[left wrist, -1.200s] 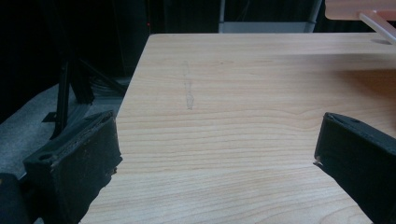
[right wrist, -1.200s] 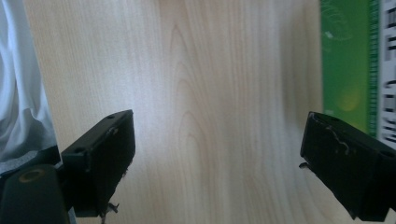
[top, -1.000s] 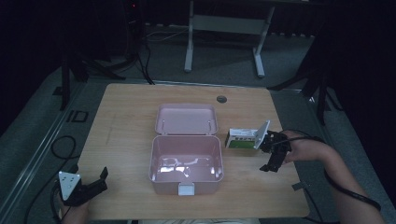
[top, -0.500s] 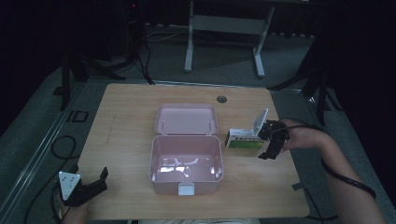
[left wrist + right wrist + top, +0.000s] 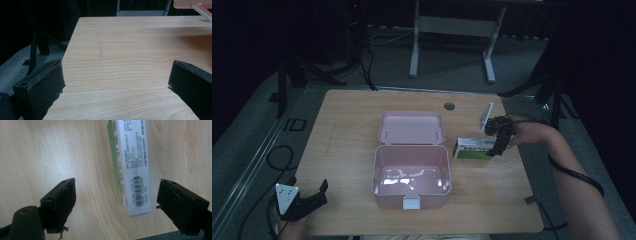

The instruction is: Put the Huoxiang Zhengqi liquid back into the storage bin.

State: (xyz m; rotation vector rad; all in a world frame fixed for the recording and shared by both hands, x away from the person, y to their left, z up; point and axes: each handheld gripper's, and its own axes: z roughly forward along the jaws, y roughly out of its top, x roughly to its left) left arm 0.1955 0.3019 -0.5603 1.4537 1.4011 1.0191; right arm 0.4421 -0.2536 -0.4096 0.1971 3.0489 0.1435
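Green and white, the small carton (image 5: 475, 148) lies flat on the wooden table (image 5: 352, 120), just right of the open pink box (image 5: 411, 170). The right gripper (image 5: 497, 145) hangs over the carton's right end with its jaws spread wide and nothing between them; in the right gripper view the carton (image 5: 132, 165) sits between the two jaws, untouched. This looks like the reach before a pick: the next move calls for lowering and closing across the carton's narrow sides, then carrying it to the box. The left gripper (image 5: 307, 200) rests open at the table's near left corner, well apart. Print on the carton is too small to read, and its far end is cut off in the right gripper view
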